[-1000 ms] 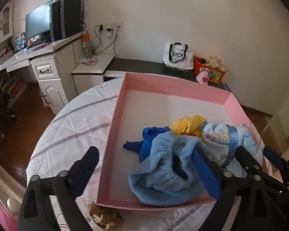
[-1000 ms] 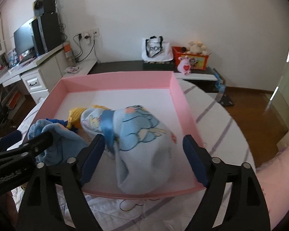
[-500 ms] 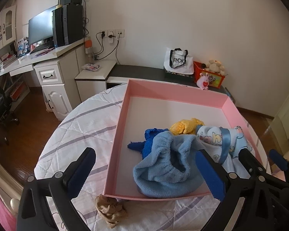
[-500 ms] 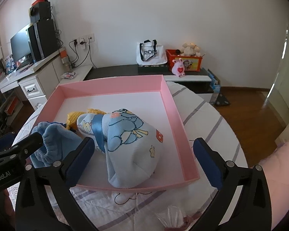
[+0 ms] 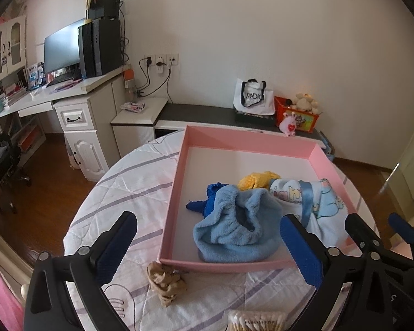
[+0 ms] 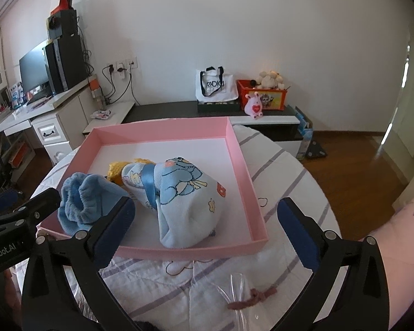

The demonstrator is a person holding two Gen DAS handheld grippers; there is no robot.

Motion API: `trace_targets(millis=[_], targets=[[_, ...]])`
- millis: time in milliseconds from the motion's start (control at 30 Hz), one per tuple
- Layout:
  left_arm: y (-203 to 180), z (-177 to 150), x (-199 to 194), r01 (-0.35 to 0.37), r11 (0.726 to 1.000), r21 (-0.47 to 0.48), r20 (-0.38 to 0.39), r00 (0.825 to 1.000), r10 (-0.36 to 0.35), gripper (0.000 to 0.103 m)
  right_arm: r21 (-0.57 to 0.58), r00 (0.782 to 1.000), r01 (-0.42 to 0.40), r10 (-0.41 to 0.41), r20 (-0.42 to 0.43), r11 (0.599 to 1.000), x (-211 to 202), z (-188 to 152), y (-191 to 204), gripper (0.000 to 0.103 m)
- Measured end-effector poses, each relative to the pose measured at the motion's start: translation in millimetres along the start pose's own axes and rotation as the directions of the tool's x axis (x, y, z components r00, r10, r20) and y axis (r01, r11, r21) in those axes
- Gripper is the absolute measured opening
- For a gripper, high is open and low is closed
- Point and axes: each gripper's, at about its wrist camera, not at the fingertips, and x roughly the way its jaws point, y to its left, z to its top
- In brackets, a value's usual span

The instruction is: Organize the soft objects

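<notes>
soft things sit in the pink tray (image 5: 176,182) ahead of both tools: fleece hat (image 5: 234,231) before the left hand-held gripper (image 5: 209,251), printed cloth bundle (image 6: 185,193) before the right hand-held gripper (image 6: 207,223). both are released, jaws wide, holding nothing. tan sock (image 5: 165,278) lies on the surface, just short of the tray.

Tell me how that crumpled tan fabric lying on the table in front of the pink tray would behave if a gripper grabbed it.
The tan fabric looks thin and wadded, so it would probably squash flat, hang limp and weigh little. A push would likely drag it, not roll it.
</notes>
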Motion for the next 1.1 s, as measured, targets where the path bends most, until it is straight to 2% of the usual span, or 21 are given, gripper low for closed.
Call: trace_targets(millis=[667,1100], targets=[[-4.6,-36.8,-92.2,-0.032,0.999,0.018,0.129,0.991,0.029,0.103,0.007,0.992,0.002,-0.003,0.126,1.000,-84.4,-14.5,-10.1,0.103],[-3.4,-66.6,-160.4,-0.057,0.998,0.011,0.245,0.968,0.053,0.103,-0.047,0.973,-0.016,0.026,0.227,0.999,-147.7,-25.8,-0.2,0.103]])
